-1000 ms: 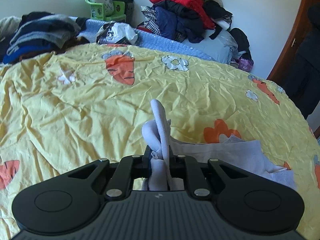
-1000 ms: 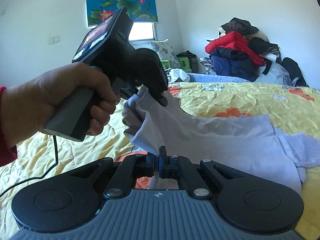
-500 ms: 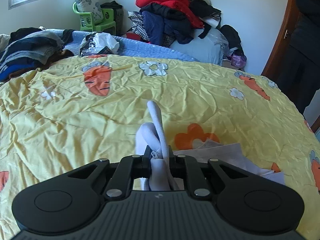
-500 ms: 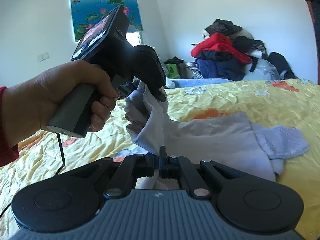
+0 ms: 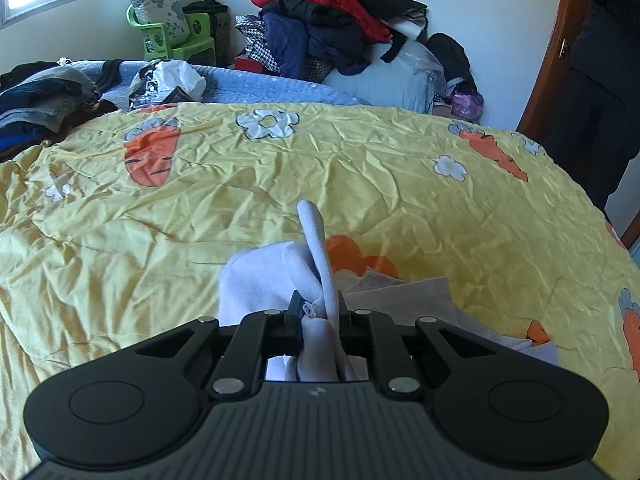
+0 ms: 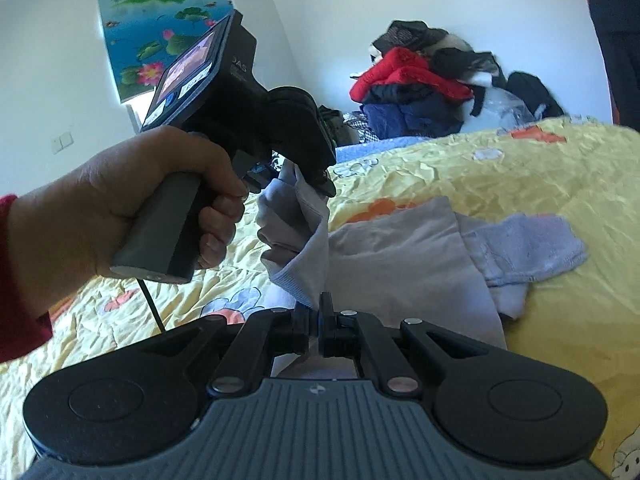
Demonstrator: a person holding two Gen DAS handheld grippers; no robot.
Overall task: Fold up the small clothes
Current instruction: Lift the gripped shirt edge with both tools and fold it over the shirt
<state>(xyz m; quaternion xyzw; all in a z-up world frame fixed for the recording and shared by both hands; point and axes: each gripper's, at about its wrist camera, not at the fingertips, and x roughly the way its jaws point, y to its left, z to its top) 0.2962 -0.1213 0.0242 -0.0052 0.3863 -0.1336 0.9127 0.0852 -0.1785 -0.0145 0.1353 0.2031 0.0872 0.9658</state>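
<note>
- Lavender-grey cotton, a small soft garment (image 6: 400,264), lies partly on the bed and partly lifted, filling the centre of the right wrist view.
- Its near edge is pinched in the right gripper (image 6: 316,322) at the lower middle of that frame; the jaws are pressed together on a thin fold of the cloth.
- Another corner of the same garment is bunched in the left gripper (image 5: 318,320), whose jaws are clamped on a thicker wad of cloth; a narrow strip of the fabric stands up past them in the left wrist view.
- In the right wrist view the left gripper (image 6: 320,176) sits left of centre, held by the person's left hand (image 6: 132,208) around its grey handle, with a red sleeve cuff (image 6: 16,280) at the left edge.
- Between the two grippers the cloth hangs in a raised fold; the rest trails to the right, ending in a bluish knitted part (image 6: 532,248), possibly a cuff or a second small piece, hard to tell.
- Underneath is a crumpled yellow bedsheet printed with orange carrots and white flowers (image 5: 200,208).
- At the upper middle of the left wrist view a heap of red, navy and black clothes (image 5: 328,20) is piled against the white wall, well apart from the garment.
- A green plastic chair (image 5: 176,40) stands at upper left, below a window.
</note>
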